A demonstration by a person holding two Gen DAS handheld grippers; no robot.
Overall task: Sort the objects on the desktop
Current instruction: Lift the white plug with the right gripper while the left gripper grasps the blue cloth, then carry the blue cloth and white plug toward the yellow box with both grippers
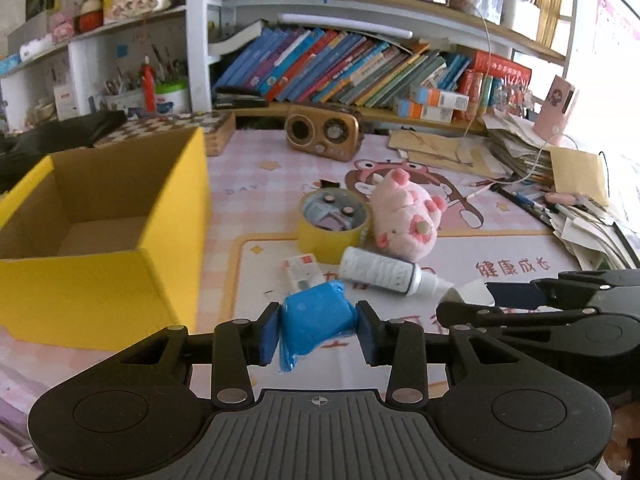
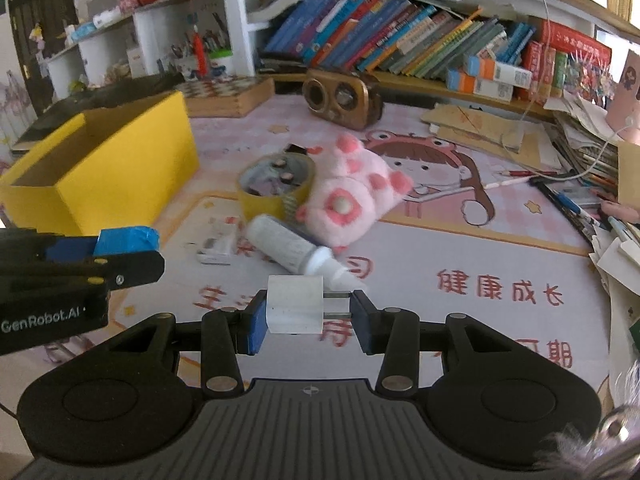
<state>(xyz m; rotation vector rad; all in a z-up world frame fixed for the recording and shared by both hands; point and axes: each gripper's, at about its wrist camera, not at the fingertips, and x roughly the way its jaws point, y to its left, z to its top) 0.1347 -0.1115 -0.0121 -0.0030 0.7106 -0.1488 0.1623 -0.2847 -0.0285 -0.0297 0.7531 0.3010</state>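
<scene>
- The yellow box stands open-topped ahead and to the left of the left gripper; stiff card, likely light, and the probable drop place.
- The pink plush pig lies ahead of both grippers, soft and squashy; pinching across its body would suit it.
- The yellow tape roll, beside the pig, looks rigid; its wall offers a hold.
- The white bottle lies on its side just ahead, smooth and apt to roll; grip mid-barrel.
- The blue packet is pinched between the left gripper's narrowed jaws; it crumples, soft and light.
- The white plug adapter is clamped in the right gripper, jaws narrow, one pad on its metal prongs; hard, slick plastic.
</scene>
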